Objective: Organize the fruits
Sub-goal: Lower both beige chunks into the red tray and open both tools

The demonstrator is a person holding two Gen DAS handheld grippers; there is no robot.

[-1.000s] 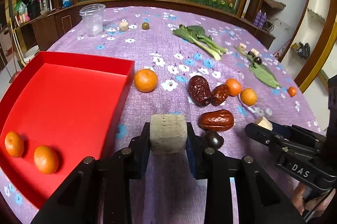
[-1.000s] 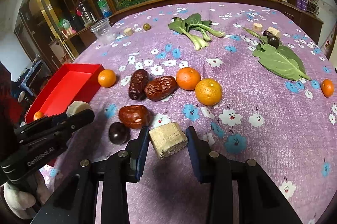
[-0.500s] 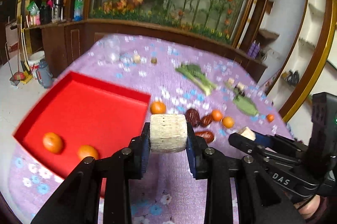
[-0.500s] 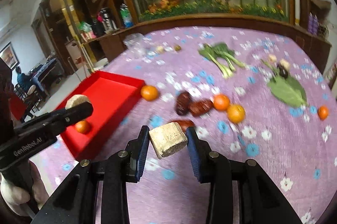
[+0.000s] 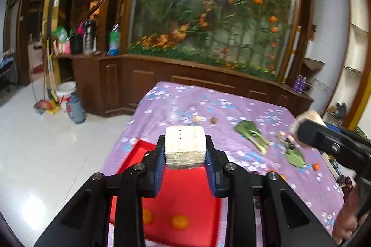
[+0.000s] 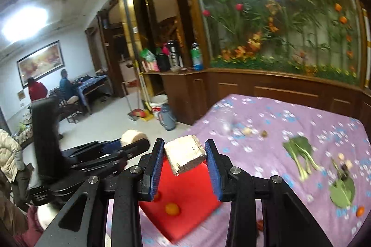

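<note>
My left gripper (image 5: 185, 150) is shut on a pale fibrous cylinder block (image 5: 185, 146), held high above the red tray (image 5: 185, 196). Two oranges (image 5: 180, 221) lie in the tray near its front. My right gripper (image 6: 185, 155) is shut on a tan chunk block (image 6: 185, 153), also raised well above the tray (image 6: 190, 196), where an orange (image 6: 172, 208) shows. The right gripper appears at the right of the left wrist view (image 5: 299, 128); the left gripper appears at the left of the right wrist view (image 6: 135, 141). The dates are hidden behind the fingers.
The table carries a purple flowered cloth (image 5: 208, 103) with bok choy (image 5: 251, 133), a green leaf (image 5: 294, 157), a small orange (image 5: 315, 167) and small bits at the back. White tiled floor, a bucket (image 5: 67, 94) and wooden cabinets lie to the left.
Both grippers have risen and pulled back from the table, each still holding its block. The view now takes in the whole table and the room; the table fruit has shrunk out of sight.
</note>
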